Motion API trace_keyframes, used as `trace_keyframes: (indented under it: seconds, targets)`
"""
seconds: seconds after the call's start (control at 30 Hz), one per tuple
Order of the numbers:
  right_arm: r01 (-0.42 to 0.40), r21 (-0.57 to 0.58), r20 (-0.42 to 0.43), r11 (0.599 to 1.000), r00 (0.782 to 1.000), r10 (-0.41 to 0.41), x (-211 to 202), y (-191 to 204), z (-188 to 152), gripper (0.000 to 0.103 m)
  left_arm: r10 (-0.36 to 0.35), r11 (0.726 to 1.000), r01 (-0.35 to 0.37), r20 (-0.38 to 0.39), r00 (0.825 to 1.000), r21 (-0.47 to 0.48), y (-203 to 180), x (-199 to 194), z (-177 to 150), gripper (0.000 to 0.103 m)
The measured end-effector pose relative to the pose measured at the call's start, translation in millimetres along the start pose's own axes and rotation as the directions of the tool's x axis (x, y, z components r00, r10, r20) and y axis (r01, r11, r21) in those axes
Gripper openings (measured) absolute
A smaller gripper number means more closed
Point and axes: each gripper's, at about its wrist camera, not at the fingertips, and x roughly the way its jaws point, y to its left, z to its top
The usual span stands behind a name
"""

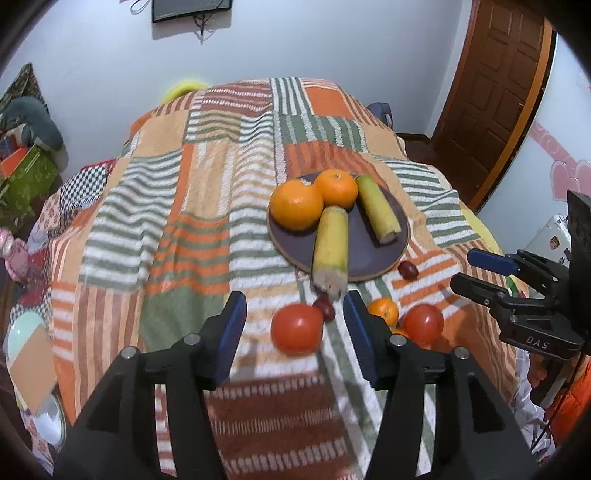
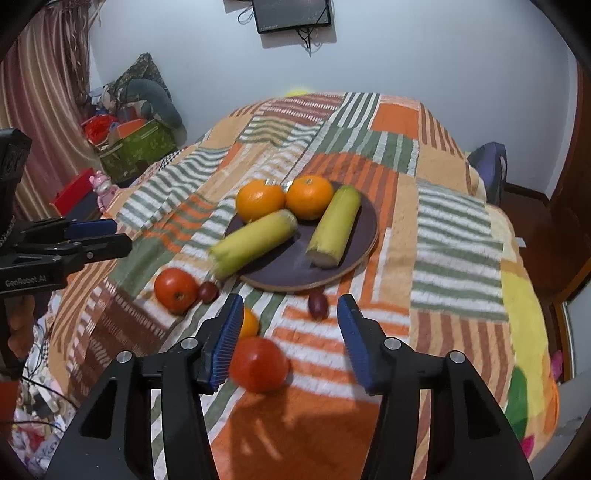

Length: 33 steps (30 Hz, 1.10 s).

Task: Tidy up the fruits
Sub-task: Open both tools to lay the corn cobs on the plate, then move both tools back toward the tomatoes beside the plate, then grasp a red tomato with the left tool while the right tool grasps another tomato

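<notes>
A dark round plate [image 1: 364, 254] [image 2: 288, 266] on the striped blanket holds two oranges [image 1: 296, 204] [image 2: 260, 200] and two corn cobs; one cob [image 1: 330, 251] [image 2: 253, 243] juts over the plate's near rim. Loose on the blanket lie two tomatoes [image 1: 296, 328] [image 2: 258, 363], a small orange [image 1: 384, 310] [image 2: 248, 325] and two dark red small fruits [image 1: 408, 269] [image 2: 317, 304]. My left gripper [image 1: 295, 343] is open and empty, with a tomato between and beyond its fingers. My right gripper [image 2: 286, 343] is open and empty above the other tomato; it also shows at the right of the left wrist view [image 1: 476, 271].
The striped blanket [image 1: 184, 221] covers a raised surface that drops off on all sides. A wooden door [image 1: 491, 92] is at the right. Boxes and a cushion [image 2: 136, 122] stand by the curtain at the left. A screen [image 2: 291, 13] hangs on the wall.
</notes>
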Motion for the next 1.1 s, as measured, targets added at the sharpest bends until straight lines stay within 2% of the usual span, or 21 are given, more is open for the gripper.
trace_keyframes:
  seconds: [0.33, 0.53, 0.8, 1.1]
  targets:
    - [-0.028, -0.012, -0.102, 1.0, 0.994, 0.026, 22.8, 15.3, -27.4, 0.049, -0.021, 0.997, 0.014, -0.092, 0.996, -0.076, 13.6, 17.1, -43.2, 0.055]
    - [-0.043, -0.003, -0.146, 0.999, 0.988, 0.042, 35.3, 16.9, -34.9, 0.047, -0.041, 0.996, 0.03, -0.124, 0.991, -0.089, 13.9, 30.2, -54.5, 0.055]
    - [-0.051, -0.009, -0.145, 0.999, 0.988, 0.049, 32.6, 17.0, -34.9, 0.043, -0.069, 0.992, 0.053, -0.139, 0.988, -0.117, 11.6, 50.5, -48.9, 0.055]
    - [-0.031, 0.017, -0.093, 0.999, 0.995, 0.032, 20.2, 5.8, -23.6, 0.042, -0.073, 0.989, 0.052, -0.15, 0.986, -0.139, 10.7, 76.0, -33.6, 0.055]
